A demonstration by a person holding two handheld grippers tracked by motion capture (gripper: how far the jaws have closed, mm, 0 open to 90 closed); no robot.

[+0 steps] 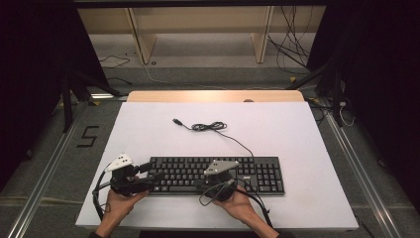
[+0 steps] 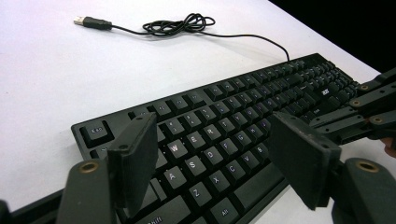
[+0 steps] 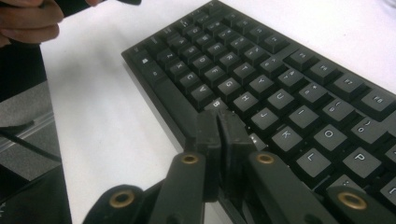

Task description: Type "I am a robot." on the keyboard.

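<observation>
Hands: both forearms come in at the near table edge, each holding a gripper, just in front of the keyboard (image 1: 218, 174).
Left gripper (image 1: 151, 171): at the keyboard's left end, jaws spread wide with nothing between the pads; in the left gripper view (image 2: 217, 161) they hang over the letter keys around W, A, S and X.
Right gripper (image 1: 218, 184): at the keyboard's near edge, about mid-length; in the right gripper view (image 3: 218, 135) the jaws are pressed together, pad against pad, tips just above the keys beside B and H, pinching nothing.
Keyboard: black, lying flat on the white table (image 1: 148, 129), long side parallel to the near edge.
Cable (image 1: 210, 127): runs from the keyboard's far edge, bundled in a small coil beyond it.
USB plug (image 2: 92, 21): loose on the table, beyond the keyboard, left of the coil.
</observation>
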